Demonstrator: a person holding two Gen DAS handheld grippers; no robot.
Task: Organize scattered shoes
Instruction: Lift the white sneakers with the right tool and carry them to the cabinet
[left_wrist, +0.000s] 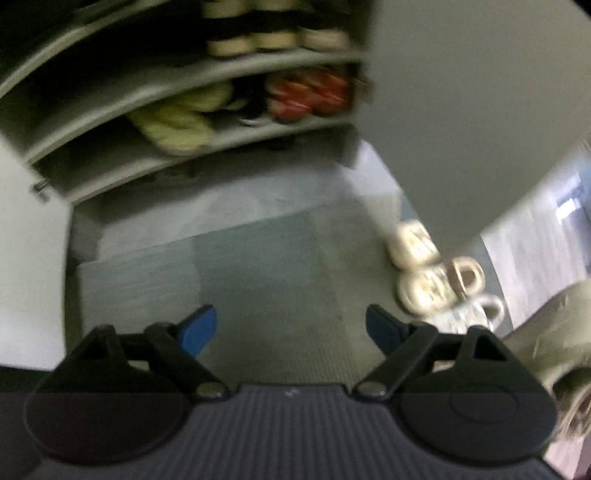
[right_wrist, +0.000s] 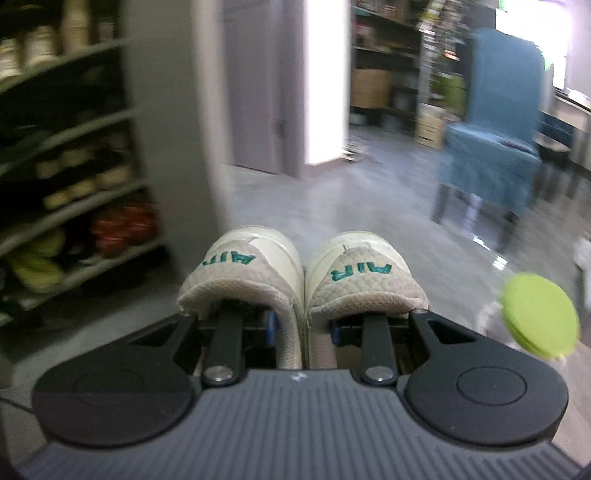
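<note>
My right gripper (right_wrist: 302, 328) is shut on a pair of cream sneakers (right_wrist: 303, 269) with green "AIR" on the tongues. One finger sits inside each shoe and pinches the two inner walls together; the pair hangs in the air before the shoe cabinet (right_wrist: 74, 177). My left gripper (left_wrist: 291, 328) points down at the grey mat (left_wrist: 266, 280), open, with nothing between its blue pads. More cream shoes (left_wrist: 424, 273) lie on the floor to its right, beside the cabinet door (left_wrist: 461, 122). The shelves (left_wrist: 207, 144) hold yellow-green, red and cream shoes.
The open cabinet door (right_wrist: 177, 129) stands between the shelves and the room. A blue-covered chair (right_wrist: 491, 147) stands at the right, storage shelves (right_wrist: 388, 74) behind it. A yellow-green round object (right_wrist: 539, 321) is near the right gripper. Something beige shows at the left view's right edge (left_wrist: 554, 332).
</note>
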